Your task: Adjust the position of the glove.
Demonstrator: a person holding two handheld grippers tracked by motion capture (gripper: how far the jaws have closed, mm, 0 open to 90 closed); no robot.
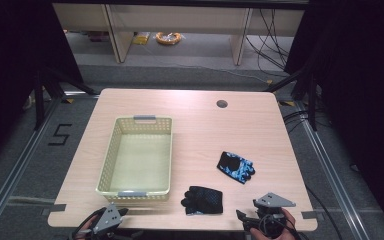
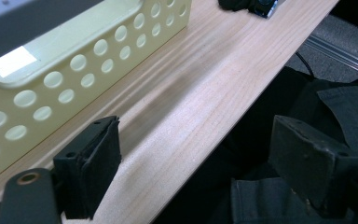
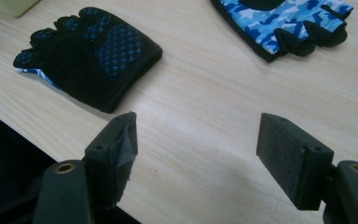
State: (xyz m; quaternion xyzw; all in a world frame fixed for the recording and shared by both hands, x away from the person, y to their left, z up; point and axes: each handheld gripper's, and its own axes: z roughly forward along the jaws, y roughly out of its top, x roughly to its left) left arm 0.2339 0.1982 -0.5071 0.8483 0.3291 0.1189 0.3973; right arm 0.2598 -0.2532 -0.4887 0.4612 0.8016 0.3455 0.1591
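Note:
A pale yellow perforated basket (image 1: 109, 160) stands empty on the left half of the wooden table. A black glove with blue dots (image 1: 203, 200) lies palm-up near the front edge, and a blue camouflage glove (image 1: 235, 167) lies farther back to its right. My left gripper (image 1: 122, 214) hovers open at the front edge by the basket's near corner (image 2: 51, 79), nothing between its pads (image 2: 91, 168). My right gripper (image 1: 242, 217) is open at the front edge right of the black glove (image 3: 91, 56), with the camouflage glove (image 3: 284, 23) beyond its empty jaws.
A round cable hole (image 1: 222, 104) sits near the table's far edge. Bare tabletop (image 1: 215, 130) spreads between basket and gloves. Beyond the table are floor rails, desk legs and a coil of orange cable (image 1: 168, 37).

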